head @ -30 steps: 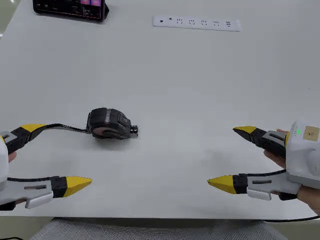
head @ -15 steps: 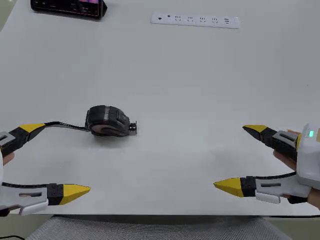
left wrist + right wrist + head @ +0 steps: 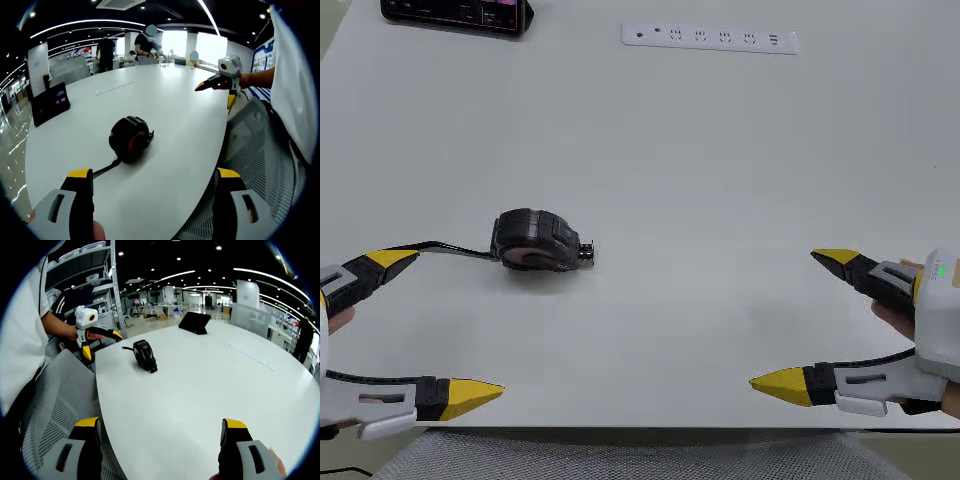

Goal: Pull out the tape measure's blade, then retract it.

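A black tape measure (image 3: 533,241) lies on the white table (image 3: 680,170), left of centre, with a black strap (image 3: 448,248) trailing left and its blade tip at the right end. It also lies ahead in the left gripper view as the tape measure (image 3: 129,138), and farther off in the right gripper view as the tape measure (image 3: 144,355). My left gripper (image 3: 445,325) is open at the near left edge, its upper tip close to the strap. My right gripper (image 3: 810,320) is open at the near right edge, far from the tape measure. Both hold nothing.
A white power strip (image 3: 708,38) lies at the far side of the table. A dark tablet (image 3: 455,14) stands at the far left corner. A grey mesh chair seat (image 3: 620,455) shows below the near table edge. People stand in the background of the left gripper view.
Both grippers have drifted slightly down and outward toward the near edge. The tape measure has not moved.
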The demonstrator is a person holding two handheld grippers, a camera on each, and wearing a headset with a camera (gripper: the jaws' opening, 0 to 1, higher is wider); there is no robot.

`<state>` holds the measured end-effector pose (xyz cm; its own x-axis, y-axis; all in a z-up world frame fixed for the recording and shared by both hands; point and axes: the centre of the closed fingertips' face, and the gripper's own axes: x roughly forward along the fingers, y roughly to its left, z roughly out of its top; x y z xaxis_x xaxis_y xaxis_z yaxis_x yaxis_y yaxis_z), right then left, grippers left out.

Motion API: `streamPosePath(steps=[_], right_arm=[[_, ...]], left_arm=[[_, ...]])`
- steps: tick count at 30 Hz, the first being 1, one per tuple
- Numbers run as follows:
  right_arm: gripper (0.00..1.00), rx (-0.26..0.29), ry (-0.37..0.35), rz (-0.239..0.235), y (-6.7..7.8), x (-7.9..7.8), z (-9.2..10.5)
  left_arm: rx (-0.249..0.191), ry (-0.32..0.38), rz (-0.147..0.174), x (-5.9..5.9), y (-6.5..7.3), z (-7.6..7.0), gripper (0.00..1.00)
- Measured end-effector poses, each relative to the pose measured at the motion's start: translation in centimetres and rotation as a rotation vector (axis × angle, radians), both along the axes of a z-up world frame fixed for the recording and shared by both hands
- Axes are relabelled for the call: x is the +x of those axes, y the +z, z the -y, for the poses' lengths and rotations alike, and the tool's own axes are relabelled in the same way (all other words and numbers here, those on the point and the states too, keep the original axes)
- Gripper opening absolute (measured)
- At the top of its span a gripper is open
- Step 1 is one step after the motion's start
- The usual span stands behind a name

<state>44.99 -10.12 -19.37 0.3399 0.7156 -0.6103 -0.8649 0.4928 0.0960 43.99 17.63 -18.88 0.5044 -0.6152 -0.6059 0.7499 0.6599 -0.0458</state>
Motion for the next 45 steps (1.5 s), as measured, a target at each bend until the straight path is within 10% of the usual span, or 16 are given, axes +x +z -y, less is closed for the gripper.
streamPosePath(steps=[45], right_arm=[[0.99, -0.008, -0.003, -0.011, -0.24, -0.26, 0.29]], left_arm=[[-0.024, -0.018, -0.027, -0.56, -0.25, 0.46, 0.99]])
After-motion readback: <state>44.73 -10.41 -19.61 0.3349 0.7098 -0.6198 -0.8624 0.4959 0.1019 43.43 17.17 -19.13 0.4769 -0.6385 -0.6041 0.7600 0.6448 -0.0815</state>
